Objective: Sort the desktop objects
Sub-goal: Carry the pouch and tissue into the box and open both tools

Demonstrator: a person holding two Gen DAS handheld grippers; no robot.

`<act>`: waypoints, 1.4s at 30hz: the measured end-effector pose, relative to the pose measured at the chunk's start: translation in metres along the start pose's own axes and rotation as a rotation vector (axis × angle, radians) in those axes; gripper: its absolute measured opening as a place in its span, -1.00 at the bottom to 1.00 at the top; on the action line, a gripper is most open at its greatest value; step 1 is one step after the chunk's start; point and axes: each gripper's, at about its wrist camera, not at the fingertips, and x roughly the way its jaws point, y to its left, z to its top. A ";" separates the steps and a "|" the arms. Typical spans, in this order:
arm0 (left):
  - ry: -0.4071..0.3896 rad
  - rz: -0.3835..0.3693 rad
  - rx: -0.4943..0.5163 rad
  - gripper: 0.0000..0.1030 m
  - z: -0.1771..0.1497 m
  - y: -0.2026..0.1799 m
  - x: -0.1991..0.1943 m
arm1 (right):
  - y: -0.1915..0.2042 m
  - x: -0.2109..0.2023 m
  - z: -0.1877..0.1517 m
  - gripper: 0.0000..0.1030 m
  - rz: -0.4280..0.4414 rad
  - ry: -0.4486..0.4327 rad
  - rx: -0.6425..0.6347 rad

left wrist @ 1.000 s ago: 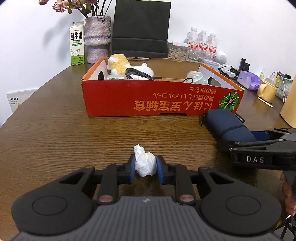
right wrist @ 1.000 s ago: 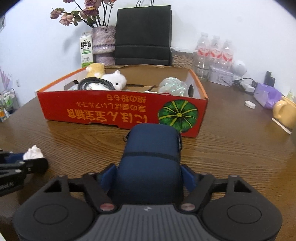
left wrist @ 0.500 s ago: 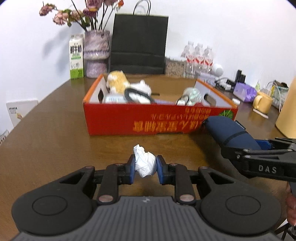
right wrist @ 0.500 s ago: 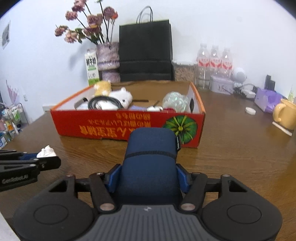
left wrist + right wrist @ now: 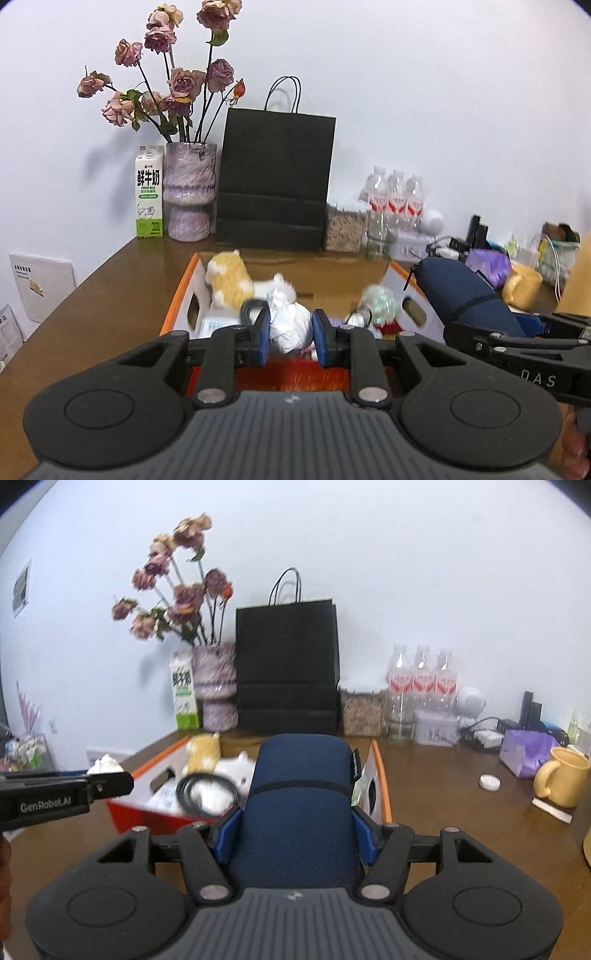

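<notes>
**Both hands loaded above the red box**

The left gripper point(image 5: 289, 332) pinches a crumpled white tissue point(image 5: 289, 321) between its blue pads, held up in front of the red cardboard box point(image 5: 380, 771). The right gripper point(image 5: 295, 836) clamps a navy pouch point(image 5: 299, 797) over the box's near right corner. Plush toys point(image 5: 231, 282) and a coiled black cable point(image 5: 207, 788) lie inside.

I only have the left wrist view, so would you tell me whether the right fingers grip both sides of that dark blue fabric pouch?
Observer: Yes, the right gripper has a blue finger pressed on each side of the dark blue fabric pouch.
Operator: Thank you; is anything lying near the yellow mug?
Observer: A small white round cap lies on the brown wooden table left of the yellow ceramic mug, apart from it.
</notes>
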 end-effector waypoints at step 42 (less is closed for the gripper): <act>0.058 0.138 -0.020 1.00 0.006 0.015 0.133 | -0.015 0.139 0.013 1.00 -0.099 0.046 -0.012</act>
